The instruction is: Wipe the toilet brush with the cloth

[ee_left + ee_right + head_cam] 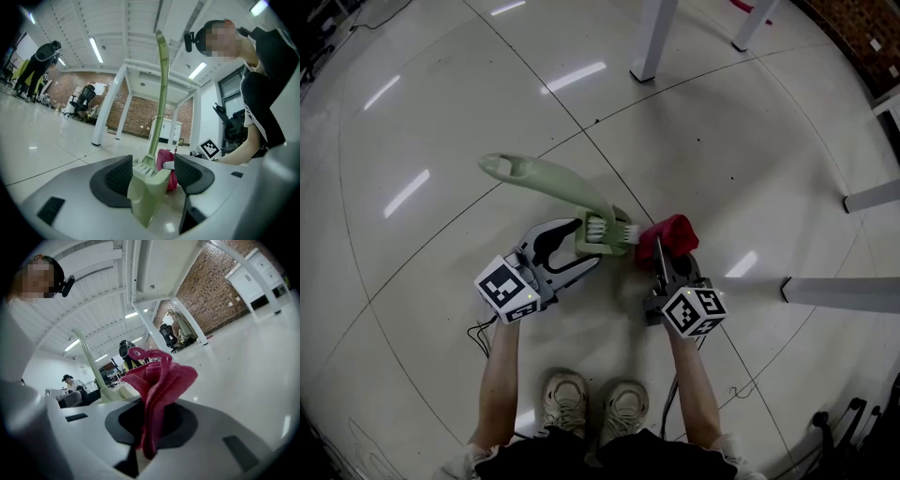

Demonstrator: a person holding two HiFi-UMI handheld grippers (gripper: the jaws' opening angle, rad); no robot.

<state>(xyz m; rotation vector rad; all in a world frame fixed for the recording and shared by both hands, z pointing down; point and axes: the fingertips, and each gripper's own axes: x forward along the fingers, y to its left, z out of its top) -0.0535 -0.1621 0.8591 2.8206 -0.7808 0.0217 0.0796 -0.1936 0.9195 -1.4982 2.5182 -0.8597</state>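
The toilet brush (572, 187) is gripped, the cloth (673, 232) held at its head.
Head view: it is clamped by the left gripper (592, 248), handle pointing away up-left, cloth just right of its head. Left gripper view: jaws pressed on its head. Right gripper view: cloth pinched by the right gripper (150, 425).

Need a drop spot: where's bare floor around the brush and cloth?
Free: floor left of the toilet brush handle, and ahead up to the table leg. Crowded: brush head, cloth, left tongs and right tongs bunched together; shoes just behind.
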